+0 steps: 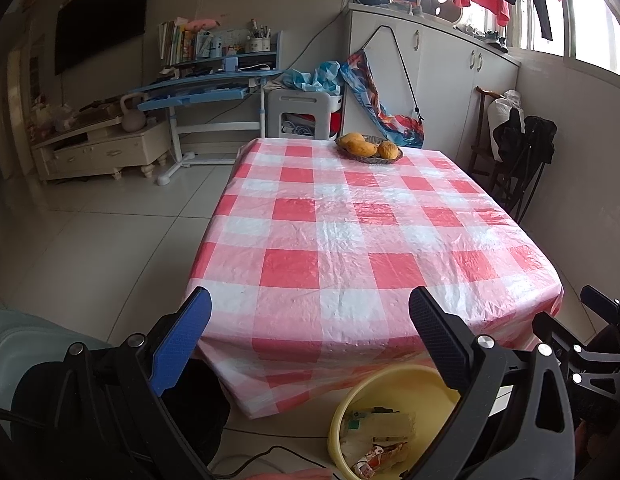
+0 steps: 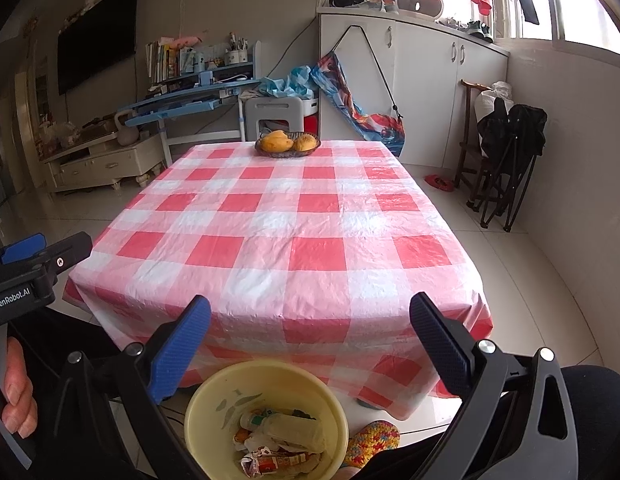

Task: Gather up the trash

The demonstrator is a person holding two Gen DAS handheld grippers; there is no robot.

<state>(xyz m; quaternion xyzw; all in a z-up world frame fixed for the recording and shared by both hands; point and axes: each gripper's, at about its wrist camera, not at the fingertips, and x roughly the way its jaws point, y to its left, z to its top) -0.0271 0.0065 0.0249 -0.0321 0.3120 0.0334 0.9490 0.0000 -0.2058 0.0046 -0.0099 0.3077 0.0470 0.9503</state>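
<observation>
A yellow basin (image 2: 202,408) sits low in front of the table and holds several pieces of trash (image 2: 278,440): crumpled wrappers and a plastic bottle. The left wrist view shows the same basin (image 1: 342,408) with its trash (image 1: 378,436) at the lower right. My left gripper (image 1: 310,312) is open above the table's near edge, nothing between its fingers. My right gripper (image 2: 310,316) is open too, held over the basin and the table edge. The left gripper (image 2: 26,264) also shows at the left of the right wrist view, held by a hand (image 2: 18,392).
A red and white checked tablecloth (image 2: 278,232) covers the table. A dark basket of mangoes (image 2: 288,144) stands at its far edge. A crocheted slipper (image 2: 374,440) lies beside the basin. Folded black chairs (image 2: 506,160) lean at the right wall. A cable (image 1: 270,454) runs on the floor.
</observation>
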